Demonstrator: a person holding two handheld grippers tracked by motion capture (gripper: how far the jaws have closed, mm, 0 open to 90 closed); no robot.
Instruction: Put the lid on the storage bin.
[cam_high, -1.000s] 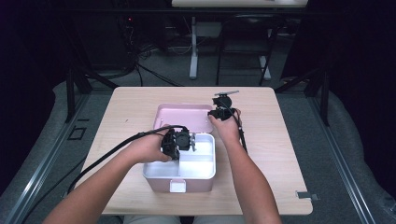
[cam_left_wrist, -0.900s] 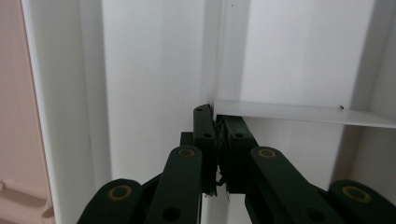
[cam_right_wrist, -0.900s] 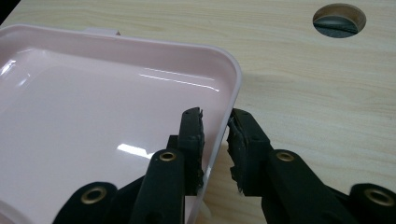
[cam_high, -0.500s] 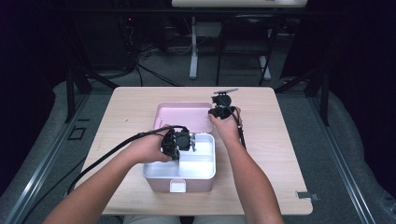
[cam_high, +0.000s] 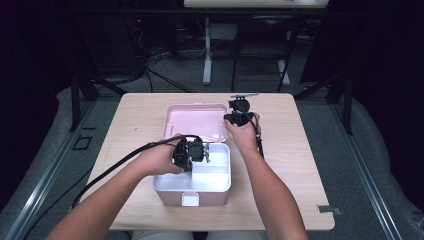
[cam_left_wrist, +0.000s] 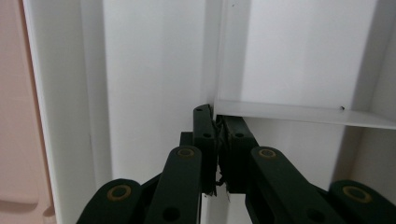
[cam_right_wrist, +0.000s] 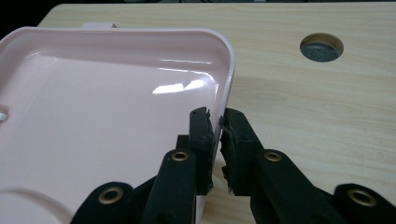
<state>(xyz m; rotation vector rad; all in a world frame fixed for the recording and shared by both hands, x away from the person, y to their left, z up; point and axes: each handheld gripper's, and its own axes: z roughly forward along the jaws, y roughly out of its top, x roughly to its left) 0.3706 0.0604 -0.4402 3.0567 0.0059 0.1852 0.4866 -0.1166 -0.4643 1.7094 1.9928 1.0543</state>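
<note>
A pink box (cam_high: 190, 199) stands open at the table's near middle, with a white divided tray (cam_high: 220, 175) inside. Its pink lid (cam_high: 192, 122) lies flat behind it. My left gripper (cam_high: 205, 152) reaches into the tray from the left. In the left gripper view the left gripper (cam_left_wrist: 215, 114) is shut on the tray's thin white divider (cam_left_wrist: 280, 111). My right gripper (cam_high: 231, 120) sits at the lid's right edge. Its jaws have just been closing, and the right gripper (cam_right_wrist: 215, 116) pinches the rim of the lid (cam_right_wrist: 107, 102).
The light wooden table (cam_high: 300, 165) has bare surface to the right and left of the box. A round cable hole (cam_right_wrist: 321, 46) lies in the tabletop beyond the lid. Black cables trail from both grippers toward the near edge.
</note>
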